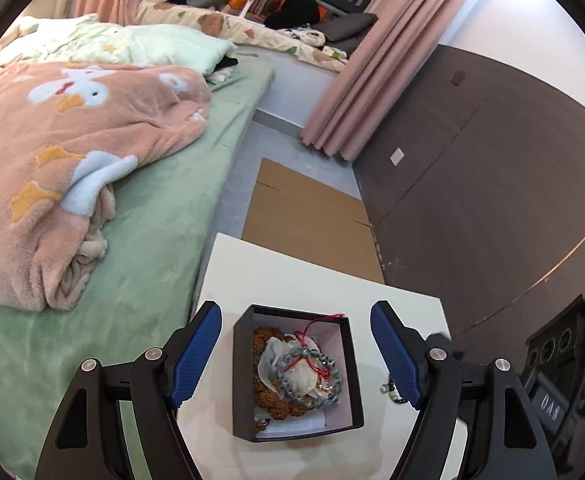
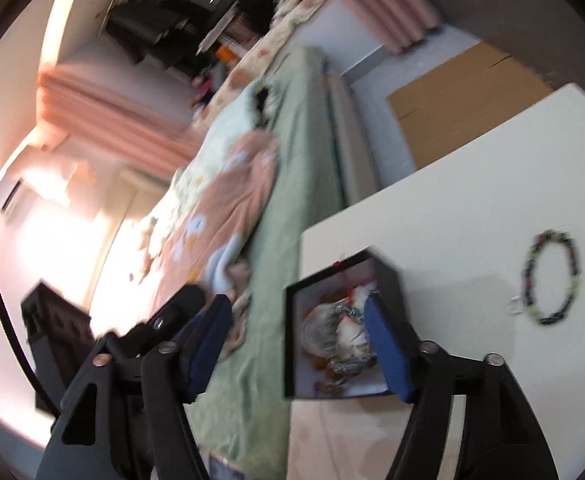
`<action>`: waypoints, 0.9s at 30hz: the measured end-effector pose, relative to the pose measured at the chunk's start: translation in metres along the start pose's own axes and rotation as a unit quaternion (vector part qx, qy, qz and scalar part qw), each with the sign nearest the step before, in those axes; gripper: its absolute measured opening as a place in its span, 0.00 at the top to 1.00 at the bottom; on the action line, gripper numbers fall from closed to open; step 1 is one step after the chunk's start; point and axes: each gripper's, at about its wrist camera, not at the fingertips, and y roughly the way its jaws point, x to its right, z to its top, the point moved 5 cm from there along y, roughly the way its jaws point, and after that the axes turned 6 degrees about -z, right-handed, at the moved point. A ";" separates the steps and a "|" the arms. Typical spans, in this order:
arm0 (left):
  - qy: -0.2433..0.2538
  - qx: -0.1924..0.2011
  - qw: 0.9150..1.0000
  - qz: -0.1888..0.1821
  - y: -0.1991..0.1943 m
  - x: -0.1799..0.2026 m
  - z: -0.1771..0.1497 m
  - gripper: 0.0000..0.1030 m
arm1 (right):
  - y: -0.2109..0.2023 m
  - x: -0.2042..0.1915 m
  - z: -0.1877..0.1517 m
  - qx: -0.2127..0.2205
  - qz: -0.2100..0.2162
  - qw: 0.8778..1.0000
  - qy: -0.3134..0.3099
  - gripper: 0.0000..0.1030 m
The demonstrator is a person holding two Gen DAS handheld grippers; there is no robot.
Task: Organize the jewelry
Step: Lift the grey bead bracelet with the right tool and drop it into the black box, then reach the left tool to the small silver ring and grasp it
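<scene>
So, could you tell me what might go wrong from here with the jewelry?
The box sits near the table edge beside the bed; a nudge from the open left gripper could tip it off. The red cord hangs over the box wall and could snag. One bracelet is still loose on the table.

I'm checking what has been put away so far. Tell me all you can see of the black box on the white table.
The black box is a small, square, lidless box, likely cardboard, black outside and white inside. It sits flat on the white table near the bed-side edge. Inside lie a grey-blue bead bracelet with red cord, brown beads and clear wrapping. Nothing grips it.
</scene>
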 end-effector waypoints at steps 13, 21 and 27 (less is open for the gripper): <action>0.054 0.005 0.998 -0.034 0.010 0.050 -0.016 0.25 | -0.057 0.065 0.027 0.037 -0.083 0.995 0.039 0.32; 0.089 -0.027 0.995 -0.023 0.038 0.076 -0.038 0.25 | -0.079 0.096 0.029 0.027 -0.116 0.991 0.056 0.32; 0.149 -0.045 0.987 -0.034 0.059 0.104 -0.062 0.25 | -0.091 0.120 0.025 0.009 -0.138 0.988 0.062 0.32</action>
